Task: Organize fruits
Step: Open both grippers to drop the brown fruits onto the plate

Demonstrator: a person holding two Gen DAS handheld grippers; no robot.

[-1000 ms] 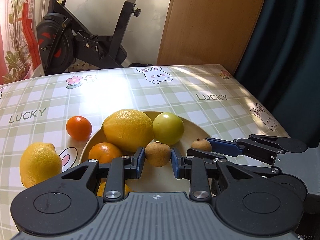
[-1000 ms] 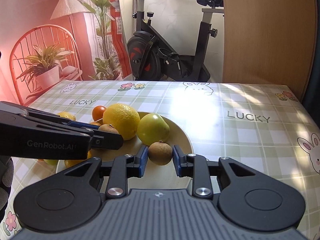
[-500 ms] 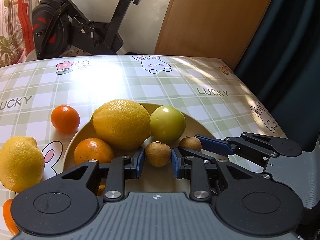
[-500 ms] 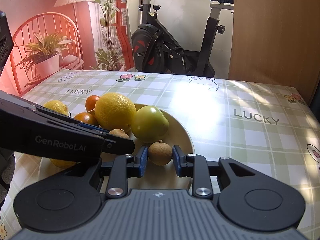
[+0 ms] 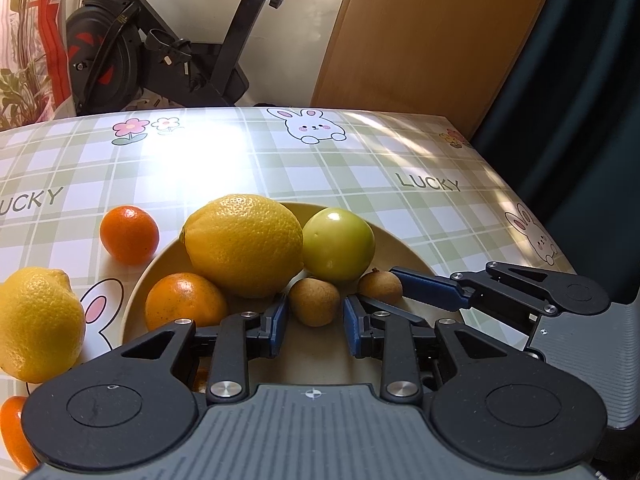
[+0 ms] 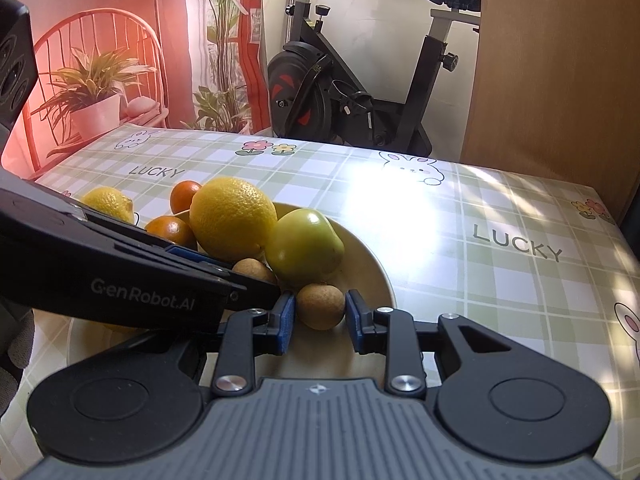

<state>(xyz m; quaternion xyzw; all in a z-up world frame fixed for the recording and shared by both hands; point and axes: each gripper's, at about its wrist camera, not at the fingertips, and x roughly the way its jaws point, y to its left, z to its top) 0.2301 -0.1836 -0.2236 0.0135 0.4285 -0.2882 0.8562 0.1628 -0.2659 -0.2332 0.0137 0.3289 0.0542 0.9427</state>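
A cream plate [image 5: 408, 248] holds a big yellow citrus [image 5: 244, 244], a green apple [image 5: 338, 244], an orange [image 5: 184, 304] and two small brown fruits. My left gripper [image 5: 315, 322] has its jaws slightly parted around one brown fruit [image 5: 314, 301] that rests on the plate. My right gripper [image 6: 320, 318] has its pads close on both sides of the other brown fruit [image 6: 320, 306]; a thin gap shows. The right gripper's fingers [image 5: 432, 288] reach in from the right in the left wrist view.
A tangerine [image 5: 129, 234] and a lemon [image 5: 38, 324] lie on the checked tablecloth [image 5: 200, 160] left of the plate. Another orange fruit [image 5: 14, 432] sits at the near left edge. An exercise bike [image 6: 360, 80] stands behind the table.
Both grippers have eased their jaws a little wider around the brown fruits, which now sit on the plate. Both cameras have drawn slightly lower and closer to the plate.
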